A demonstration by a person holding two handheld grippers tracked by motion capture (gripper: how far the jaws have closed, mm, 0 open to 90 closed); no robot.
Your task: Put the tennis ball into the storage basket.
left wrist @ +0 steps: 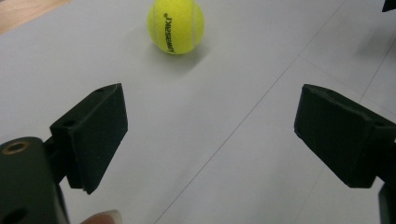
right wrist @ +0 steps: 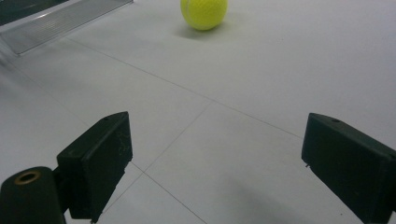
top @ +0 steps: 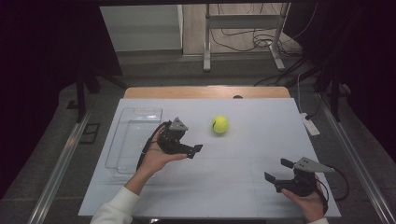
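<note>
A yellow tennis ball (top: 220,124) rests on the white table cover, right of centre at the back. My left gripper (top: 191,138) is held just left of the ball and short of it, jaws wide open and empty. In the left gripper view the ball (left wrist: 175,25) lies ahead, beyond the open gripper (left wrist: 210,135). My right gripper (top: 278,170) hovers near the front right corner, open and empty, pointing left and away. In the right gripper view the ball (right wrist: 204,13) sits far ahead of the spread gripper (right wrist: 215,158).
A clear plastic tray (top: 135,135) lies along the left side of the cover, behind the left hand; its edge (right wrist: 56,23) appears in the right gripper view. A wooden table edge (top: 205,92) runs along the back. A white power strip (top: 310,125) lies right of the table.
</note>
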